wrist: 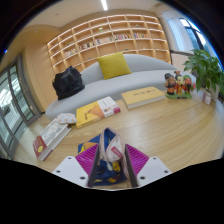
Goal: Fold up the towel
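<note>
A patterned towel (108,148), blue with white, yellow and red, is bunched upright between my gripper's fingers. My gripper (110,166) is shut on it, with the magenta pads (87,157) pressing on it from both sides. The towel's lower part hangs down between the fingers and is hidden below them. It is held above a wooden table (165,128).
On the table lie a yellow book (90,113), a flat yellow box (142,96) and magazines (50,135) at the left. Small figurines (179,85) and a potted plant (205,68) stand at the right. Beyond are a sofa (150,68) with a yellow cushion (114,65) and a black bag (68,82).
</note>
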A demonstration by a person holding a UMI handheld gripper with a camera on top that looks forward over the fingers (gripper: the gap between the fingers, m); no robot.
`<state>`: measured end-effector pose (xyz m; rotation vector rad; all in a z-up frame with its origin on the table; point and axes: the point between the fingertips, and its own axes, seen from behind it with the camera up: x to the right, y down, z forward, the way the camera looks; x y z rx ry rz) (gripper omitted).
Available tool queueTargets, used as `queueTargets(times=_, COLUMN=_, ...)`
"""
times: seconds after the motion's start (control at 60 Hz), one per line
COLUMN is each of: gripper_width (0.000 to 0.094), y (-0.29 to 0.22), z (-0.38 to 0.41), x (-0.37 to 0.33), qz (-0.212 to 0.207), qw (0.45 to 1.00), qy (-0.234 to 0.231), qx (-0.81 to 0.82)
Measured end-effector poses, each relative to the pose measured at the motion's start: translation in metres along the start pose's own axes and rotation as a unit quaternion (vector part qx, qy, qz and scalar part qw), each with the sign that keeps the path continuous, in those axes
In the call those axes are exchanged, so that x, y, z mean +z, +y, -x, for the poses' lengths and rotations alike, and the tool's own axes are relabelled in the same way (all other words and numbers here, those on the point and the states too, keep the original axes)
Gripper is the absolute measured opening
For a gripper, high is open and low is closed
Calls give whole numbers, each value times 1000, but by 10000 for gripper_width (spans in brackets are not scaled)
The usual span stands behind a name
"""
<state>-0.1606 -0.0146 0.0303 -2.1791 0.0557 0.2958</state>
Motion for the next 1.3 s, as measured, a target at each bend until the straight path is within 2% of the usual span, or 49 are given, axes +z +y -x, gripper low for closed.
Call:
queueTargets(times=0.083, gripper_width=738, y=-13, z=-26, x=-9, qz=-25, qw=998, qy=43, qx=-32)
queueTargets(times=0.133, gripper_width=813, y=-22, z=-42, x=-15, qz=-34, qw=997, qy=62, qx=-42)
queueTargets(times=0.183, gripper_width=846, y=-27, z=-56, x=-22, qz=-41, qw=995, qy=80, qx=-51)
queueTargets(times=0.317, gripper_width=852, y=-42, z=-80, x=-56, qz=-58, qw=989, qy=118, qx=-70)
queueTargets(times=0.467, gripper_width=849, y=-42, z=-83, x=-104, qz=-62, qw=986, qy=129, qx=-90)
queueTargets(times=0.7, gripper_width=855, y=-14, z=-65, x=-180, qz=-54, qw=984, qy=123, qx=-121)
queueTargets(times=0.883, gripper_width=857, y=-3, z=-52, x=-225, qz=-66, qw=983, qy=117, qx=-127)
queueTargets(times=1.05, gripper_width=854, y=-2, z=-44, x=-249, qz=-81, qw=982, qy=110, qx=-131)
queueTargets(times=1.3, gripper_width=856, y=6, z=-42, x=-264, qz=-78, qw=983, qy=98, qx=-137)
